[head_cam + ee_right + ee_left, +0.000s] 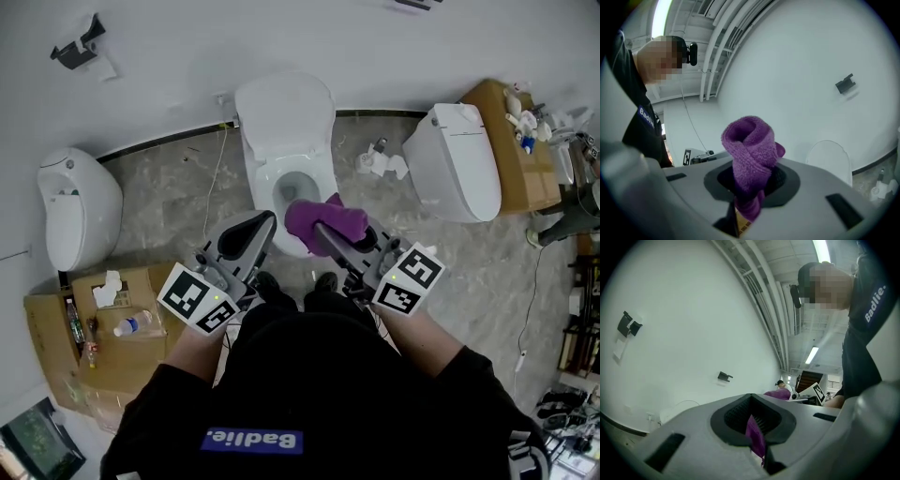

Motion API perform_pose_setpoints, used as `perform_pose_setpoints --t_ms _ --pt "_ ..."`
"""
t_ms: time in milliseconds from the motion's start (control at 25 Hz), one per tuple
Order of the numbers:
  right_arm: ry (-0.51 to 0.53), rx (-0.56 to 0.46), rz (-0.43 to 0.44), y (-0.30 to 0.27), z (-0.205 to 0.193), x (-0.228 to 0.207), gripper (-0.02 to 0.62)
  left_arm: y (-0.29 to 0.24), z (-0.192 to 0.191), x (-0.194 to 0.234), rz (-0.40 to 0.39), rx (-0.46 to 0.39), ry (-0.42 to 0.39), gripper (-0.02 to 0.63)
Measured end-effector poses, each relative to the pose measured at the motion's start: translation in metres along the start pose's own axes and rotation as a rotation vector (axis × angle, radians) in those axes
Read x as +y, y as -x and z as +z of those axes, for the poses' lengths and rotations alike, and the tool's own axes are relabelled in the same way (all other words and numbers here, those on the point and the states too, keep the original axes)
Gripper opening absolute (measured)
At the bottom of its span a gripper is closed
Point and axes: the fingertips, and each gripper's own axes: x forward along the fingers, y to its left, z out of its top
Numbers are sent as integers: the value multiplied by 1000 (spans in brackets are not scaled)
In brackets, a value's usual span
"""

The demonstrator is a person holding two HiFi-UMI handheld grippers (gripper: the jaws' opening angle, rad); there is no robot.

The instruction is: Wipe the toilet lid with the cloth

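Observation:
The white toilet stands in the middle of the head view with its lid (284, 112) raised against the wall and the bowl (295, 187) uncovered. My right gripper (323, 232) hangs over the bowl's front, shut on a bunched purple cloth (325, 217). In the right gripper view the cloth (749, 150) rises in a roll out of the jaws of the right gripper (750, 190). My left gripper (265, 225) is beside it on the left, shut, and apart from the cloth bundle. In the left gripper view a thin purple sliver (755, 437) shows in the left gripper (752, 420).
A second toilet (455, 159) stands at the right and a urinal (80, 206) at the left. A cardboard box (66, 314) with bottles is at the near left, another box (516, 178) at the far right. Paper wads (380, 164) lie on the floor.

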Motion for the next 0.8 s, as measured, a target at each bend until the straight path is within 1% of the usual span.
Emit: perform_pose_setpoints --t_ms 120,280,440,600,800 --pt "-13 3 3 -1 5 -18 83 -14 -4 9 16 20 9 9" --pt "-24 3 21 -2 12 -49 83 -37 -5 20 55 35 -7 9" --pt "-24 1 71 -4 25 -76 83 -58 -5 31 114 38 -17 9" --pt "-41 1 111 -11 35 -111 83 -88 -13 51 170 62 -31 9" --pt "-65 18 138 -30 32 -147 83 -114 -19 81 228 72 -56 9"
